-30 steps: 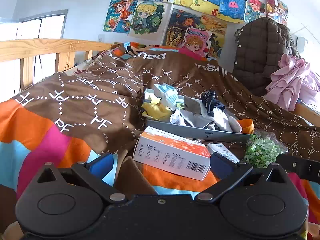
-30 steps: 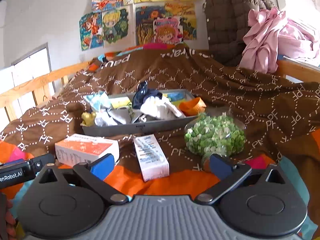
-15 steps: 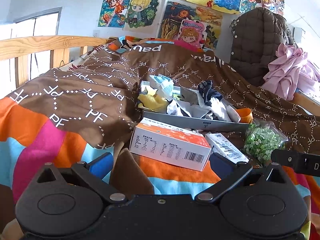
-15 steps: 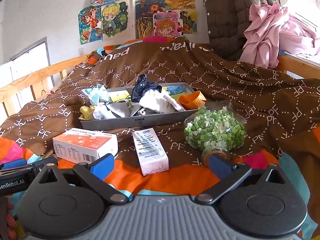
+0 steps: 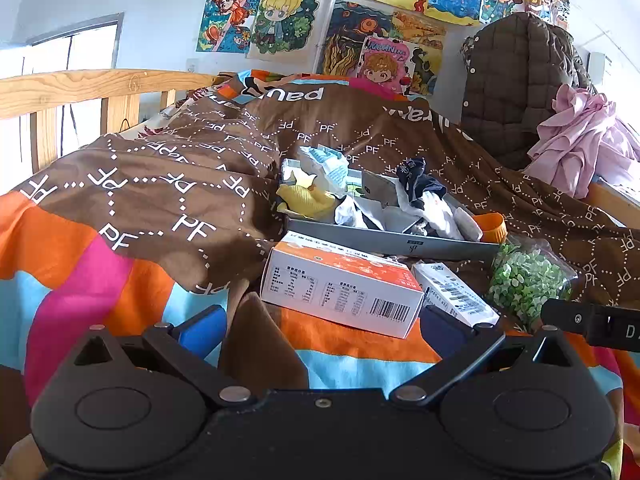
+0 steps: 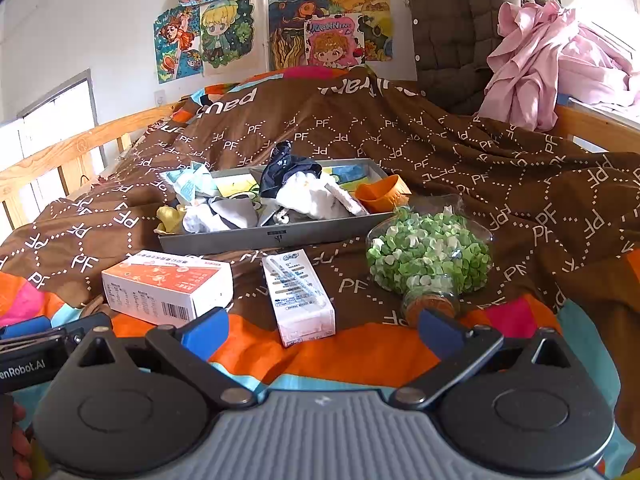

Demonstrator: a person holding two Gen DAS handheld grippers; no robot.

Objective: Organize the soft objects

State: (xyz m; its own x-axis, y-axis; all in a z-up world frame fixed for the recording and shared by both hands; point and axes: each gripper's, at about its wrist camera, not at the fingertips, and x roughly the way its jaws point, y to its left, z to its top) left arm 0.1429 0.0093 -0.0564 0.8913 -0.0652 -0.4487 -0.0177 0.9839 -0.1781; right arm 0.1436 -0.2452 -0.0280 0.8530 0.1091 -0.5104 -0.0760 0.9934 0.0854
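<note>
Bedspread (image 6: 460, 148): soft matt cloth, creased, brown with white printed lettering.
Grey tray (image 6: 276, 236), centre of the right wrist view: smooth matt wall, metal or plastic, cannot tell which.
Socks (image 6: 308, 192) heaped in the tray: soft knit cloth, matt.
Orange-and-white box (image 5: 340, 284), centre of the left wrist view: smooth printed cardboard, slight sheen.
White carton (image 6: 298, 296): coated paper, faintly glossy.
Bottle (image 6: 430, 256), right of centre: clear and glossy, with green and white bits inside.
Bed rail (image 5: 92, 88), upper left: bare grained wood.
Left claw (image 5: 320, 326): matt black plastic body, smooth blue pads.
</note>
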